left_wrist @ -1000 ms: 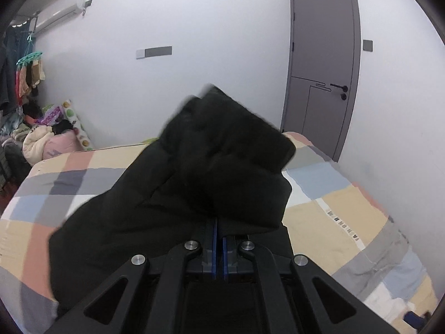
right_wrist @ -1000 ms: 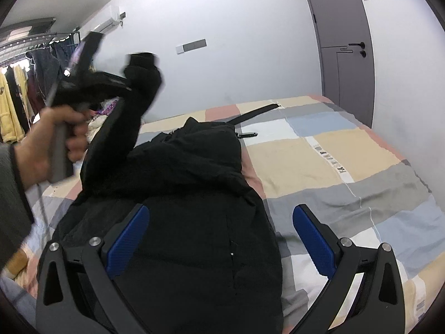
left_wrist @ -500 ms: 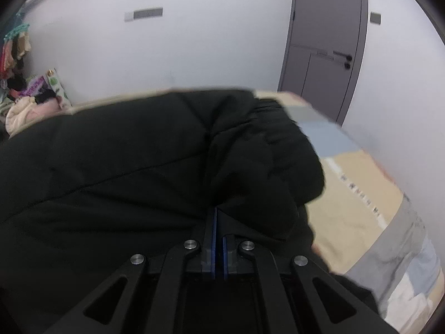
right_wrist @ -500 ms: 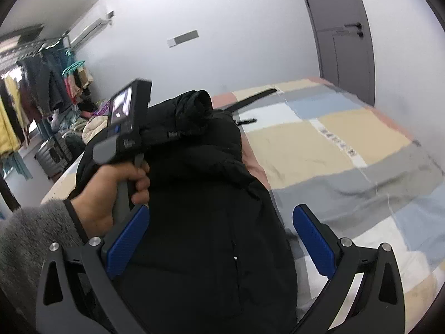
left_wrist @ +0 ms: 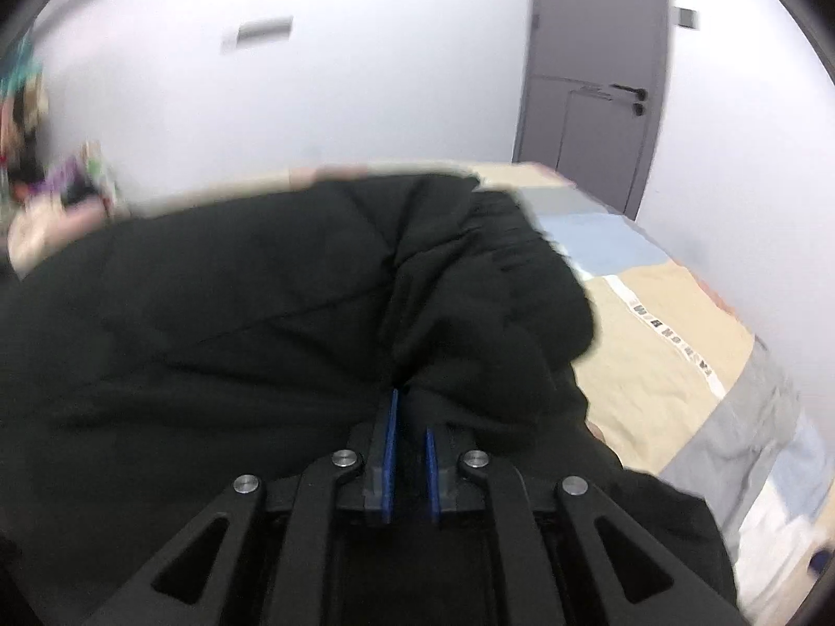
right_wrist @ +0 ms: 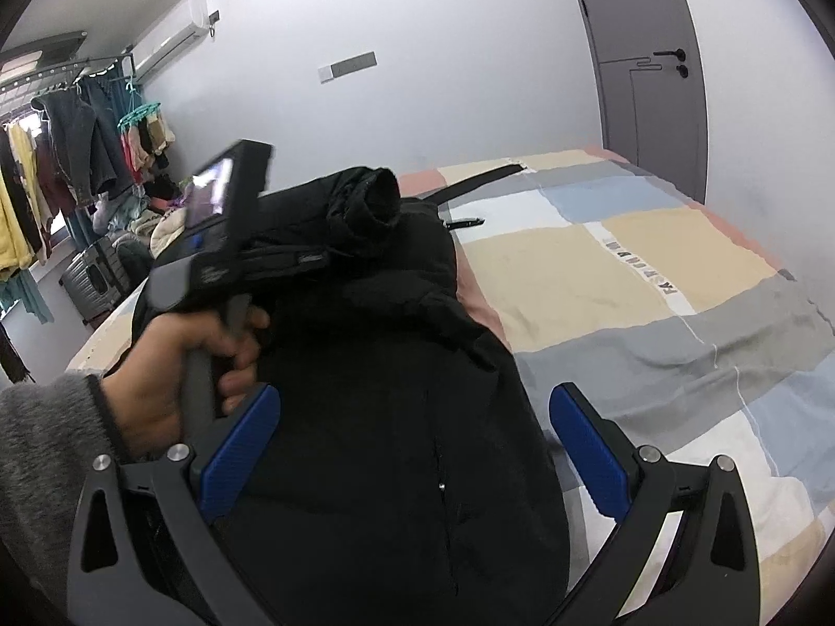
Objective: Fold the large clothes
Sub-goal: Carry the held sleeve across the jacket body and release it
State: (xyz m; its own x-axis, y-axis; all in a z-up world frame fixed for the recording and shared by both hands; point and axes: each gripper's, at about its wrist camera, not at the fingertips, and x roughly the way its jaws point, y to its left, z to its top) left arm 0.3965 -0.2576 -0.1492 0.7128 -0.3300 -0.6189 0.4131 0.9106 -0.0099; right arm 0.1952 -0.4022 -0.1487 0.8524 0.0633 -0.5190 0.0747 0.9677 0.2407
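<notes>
A large black padded jacket [right_wrist: 376, 407] lies on the patchwork bed [right_wrist: 652, 271]. My left gripper [left_wrist: 409, 412] holds the jacket's sleeve [left_wrist: 485, 302] and lays it over the body of the jacket; its blue pads stand a narrow gap apart with black fabric bunched at their tips. In the right wrist view the left gripper [right_wrist: 313, 258] is held by a hand above the jacket, with the sleeve cuff [right_wrist: 383, 198] ahead of it. My right gripper [right_wrist: 412, 448] is wide open and empty above the jacket's lower half.
A black belt [right_wrist: 469, 182] lies across the far end of the bed. A grey door [right_wrist: 652, 68] stands at the back right. A clothes rack [right_wrist: 68, 130] and a suitcase [right_wrist: 91, 281] stand at the left of the bed.
My left gripper has swung the raised sleeve down and across onto the jacket's body. Its pads now show a slightly wider gap. My right gripper stayed open.
</notes>
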